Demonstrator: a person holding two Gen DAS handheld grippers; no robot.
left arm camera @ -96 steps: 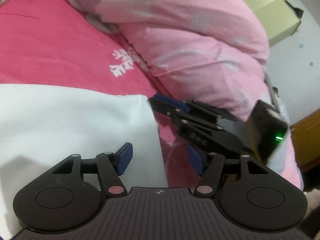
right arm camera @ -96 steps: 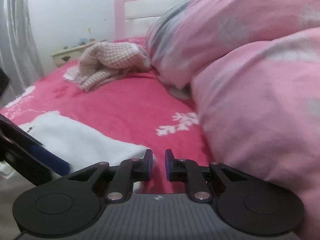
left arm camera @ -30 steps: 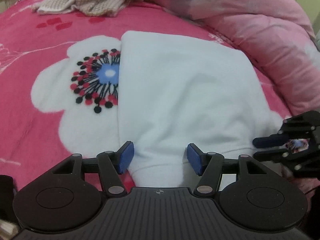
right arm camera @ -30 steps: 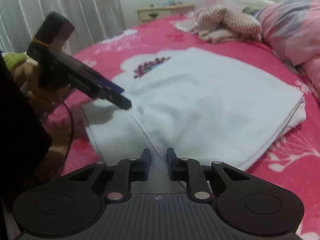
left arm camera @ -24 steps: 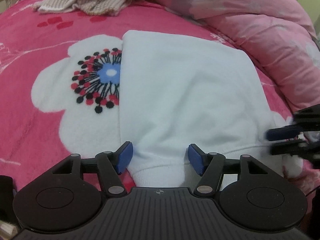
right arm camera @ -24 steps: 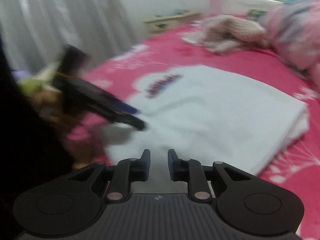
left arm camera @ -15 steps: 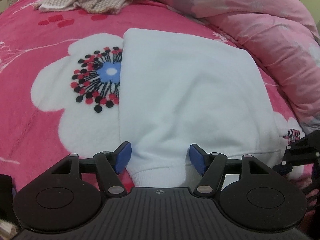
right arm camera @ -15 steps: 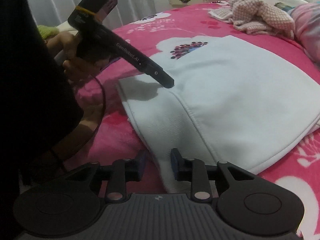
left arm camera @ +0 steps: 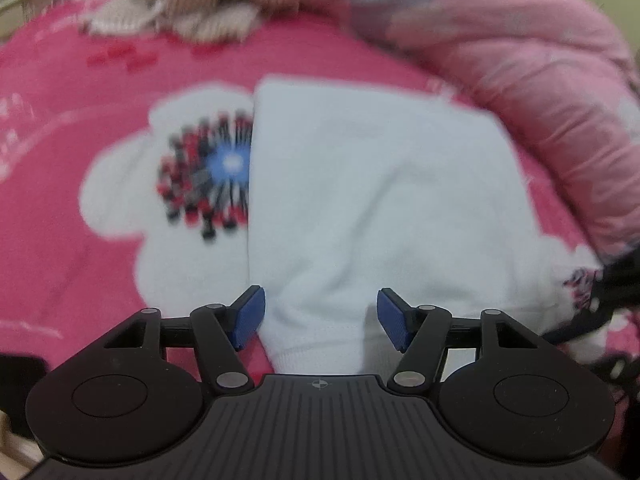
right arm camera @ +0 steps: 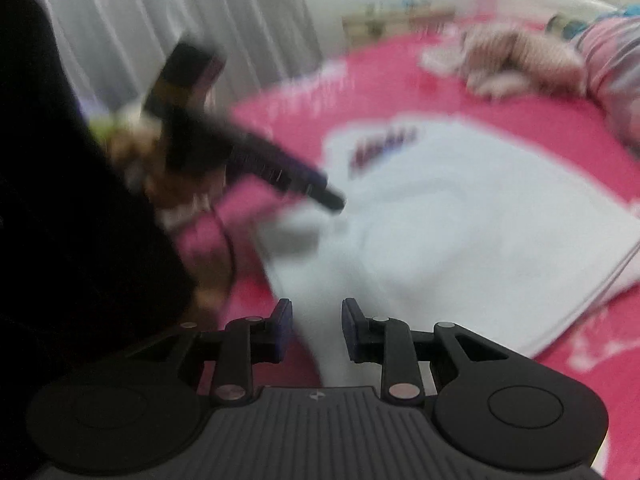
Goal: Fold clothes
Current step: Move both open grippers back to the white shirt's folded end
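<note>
Blue-padded and spread wide, the left gripper [left arm camera: 321, 316] sits low over the near edge of the white garment [left arm camera: 376, 200], its two pads standing on either side of a narrow ribbed end of the cloth without pressing on it. That white garment lies folded flat on the bed — a rough rectangle running away from the gripper toward the pink quilt [left arm camera: 532, 72] heaped along the far right. Its left edge covers part of a big white flower printed on the pink bedspread [left arm camera: 60, 216], whose dotted centre of red, black and blue shows just beside the cloth.

From the right wrist view, the right gripper [right arm camera: 316, 330] is parted about halfway, and a strip of the white garment [right arm camera: 480, 232] runs up between its pads; the blur makes it hard to say whether either pad touches the cloth. Farther out, the left gripper [right arm camera: 332, 200] points down at the garment's near-left corner, held in a hand [right arm camera: 136, 164] at the edge of a dark sleeve [right arm camera: 68, 220]. Beyond the garment, a beige knitted heap [right arm camera: 520, 68] lies on the bedspread near the far end of the bed, with pale curtains [right arm camera: 160, 28] behind — all of it smeared by motion.
</note>
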